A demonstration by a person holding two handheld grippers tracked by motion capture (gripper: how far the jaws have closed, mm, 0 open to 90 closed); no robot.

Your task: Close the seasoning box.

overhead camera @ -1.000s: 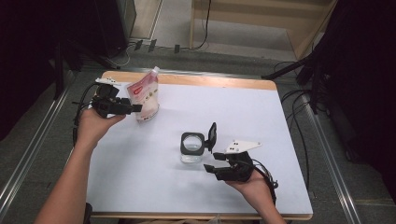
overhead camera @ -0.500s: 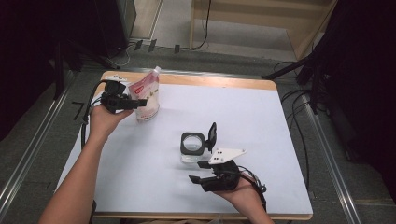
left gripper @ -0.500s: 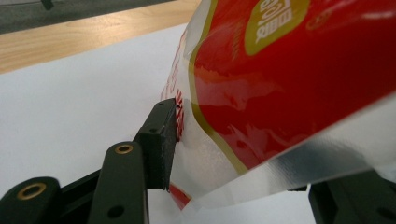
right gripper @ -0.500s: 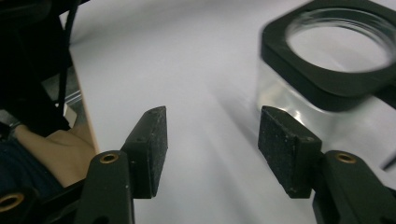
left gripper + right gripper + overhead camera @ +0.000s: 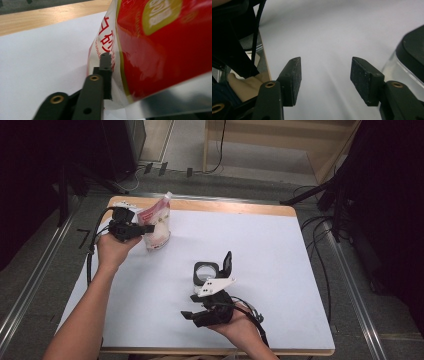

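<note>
A red and white pouch [image 5: 157, 222] stands at the table's back left. My left gripper [image 5: 148, 228] has just been closing and is shut on the pouch's side edge. In the left gripper view a black jaw presses the clear seam of the pouch [image 5: 162, 50]. A clear container [image 5: 205, 272] with an open black flip lid [image 5: 227, 262] stands mid-table. My right gripper [image 5: 192, 318] hovers near the front edge, pointing left, just in front of the container. Its jaws stand open over bare table, right gripper [image 5: 328, 80], with the container [image 5: 409, 65] off to one side.
The white table [image 5: 280, 270] has a wooden rim along its back edge. Black cables [image 5: 320, 235] hang off the right side, and another cable [image 5: 90, 255] trails from the left gripper. Dark equipment and floor rails surround the table.
My right hand has slid left along the front of the table, away from the container. The left gripper's jaws have closed on the pouch's edge; that hand barely moved.
</note>
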